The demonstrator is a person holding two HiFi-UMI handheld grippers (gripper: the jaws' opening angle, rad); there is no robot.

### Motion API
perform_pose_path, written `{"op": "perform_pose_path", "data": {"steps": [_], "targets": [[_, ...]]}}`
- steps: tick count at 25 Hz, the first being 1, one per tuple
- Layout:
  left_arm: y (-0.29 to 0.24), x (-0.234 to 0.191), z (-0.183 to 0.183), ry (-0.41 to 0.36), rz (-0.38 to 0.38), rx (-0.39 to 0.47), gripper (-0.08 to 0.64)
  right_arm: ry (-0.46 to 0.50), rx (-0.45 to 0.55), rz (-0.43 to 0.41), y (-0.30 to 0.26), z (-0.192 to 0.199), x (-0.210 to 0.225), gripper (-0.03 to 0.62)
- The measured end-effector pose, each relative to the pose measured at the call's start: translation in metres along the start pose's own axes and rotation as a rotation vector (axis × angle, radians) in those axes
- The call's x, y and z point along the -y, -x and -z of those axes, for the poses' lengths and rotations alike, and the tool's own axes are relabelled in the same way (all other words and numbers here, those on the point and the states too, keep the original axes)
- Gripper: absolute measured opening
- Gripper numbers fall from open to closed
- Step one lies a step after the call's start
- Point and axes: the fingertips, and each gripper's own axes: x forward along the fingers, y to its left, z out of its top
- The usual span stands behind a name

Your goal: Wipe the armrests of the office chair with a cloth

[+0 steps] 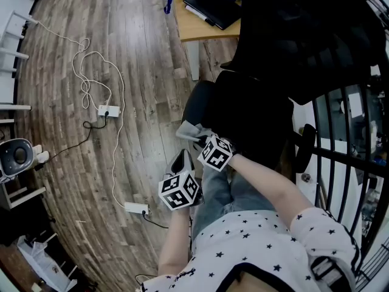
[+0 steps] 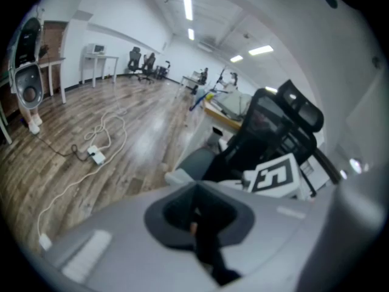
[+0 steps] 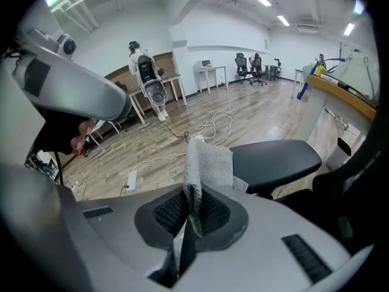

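Observation:
The black office chair (image 1: 285, 59) stands in front of me, and its near armrest (image 1: 199, 102) sticks out to the left. My right gripper (image 1: 199, 140) is shut on a grey cloth (image 1: 191, 130), which hangs just short of the armrest's near end. In the right gripper view the cloth (image 3: 206, 163) stands pinched between the jaws of the right gripper (image 3: 193, 208), with the armrest (image 3: 276, 158) just beyond it. My left gripper (image 1: 181, 160) sits lower left, shut and empty, clear of the chair. In the left gripper view the left gripper (image 2: 197, 215) points toward the armrest (image 2: 197, 162) and cloth (image 2: 177, 177).
A wooden desk (image 1: 200, 26) with a black flat case (image 1: 213, 5) stands beyond the armrest. White cables and power strips (image 1: 108, 110) (image 1: 137, 208) lie on the wood floor at left. A black metal railing (image 1: 340, 132) runs close on the right.

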Motion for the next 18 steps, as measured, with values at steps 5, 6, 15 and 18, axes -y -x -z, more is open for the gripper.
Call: {"op": "perform_pose_path", "data": {"steps": [5,6,15,18], "targets": [[0.005,0.014,0.006,-0.004,-0.002,0.014,0.008,-0.011,0.055,0.013,0.024,0.007,-0.005,0.026],[0.006,0.018,0.007,-0.005,-0.002,0.018,0.008,-0.011,0.067,0.017,0.03,0.009,-0.006,0.026],[0.017,0.054,0.024,-0.007,-0.001,0.06,0.008,-0.048,0.185,0.074,0.098,0.031,-0.01,0.026],[0.022,0.067,0.032,-0.004,-0.001,0.077,0.008,-0.073,0.21,0.093,0.121,0.048,-0.013,0.026]]}}
